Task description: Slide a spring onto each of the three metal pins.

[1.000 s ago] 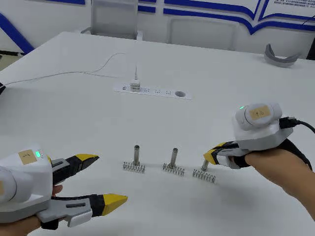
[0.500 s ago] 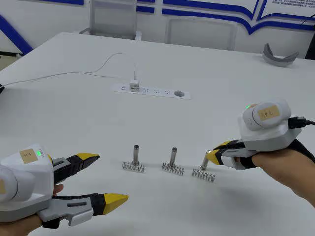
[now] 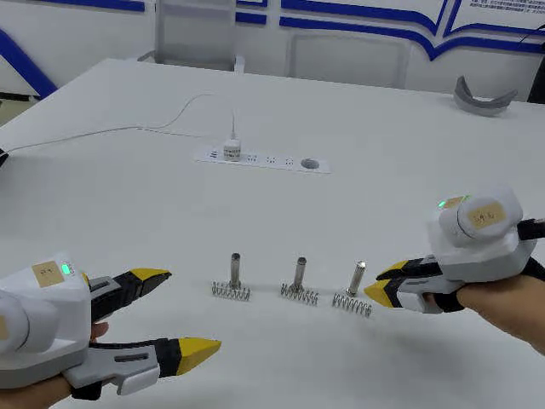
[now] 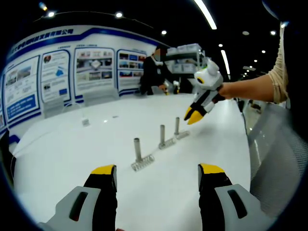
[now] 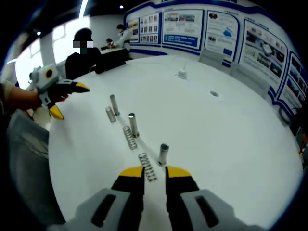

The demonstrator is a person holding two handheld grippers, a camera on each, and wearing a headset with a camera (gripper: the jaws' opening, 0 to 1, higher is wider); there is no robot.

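Note:
Three metal pins stand upright in a row on the white table (image 3: 128, 196): left pin (image 3: 236, 267), middle pin (image 3: 300, 273), right pin (image 3: 356, 278). A spring lies flat in front of each: (image 3: 231, 291), (image 3: 300, 296), (image 3: 352, 304). My right gripper (image 3: 387, 284) hovers just right of the right pin, its jaws a narrow gap apart and holding nothing. In the right gripper view the nearest spring (image 5: 147, 166) and pin (image 5: 163, 154) lie just ahead of that gripper (image 5: 154, 172). My left gripper (image 3: 185, 310) hangs wide open at the lower left, well short of the left pin (image 4: 137, 149).
A white power strip (image 3: 262, 158) with a plug (image 3: 232, 150) and cable lies farther back. A grey curved object (image 3: 484, 98) rests at the far right edge. A chair (image 3: 196, 34) stands behind the table. People stand in the background of the gripper views.
My right gripper has drawn back to the right, away from the right pin, which now stands fully in sight. The left gripper has stayed put.

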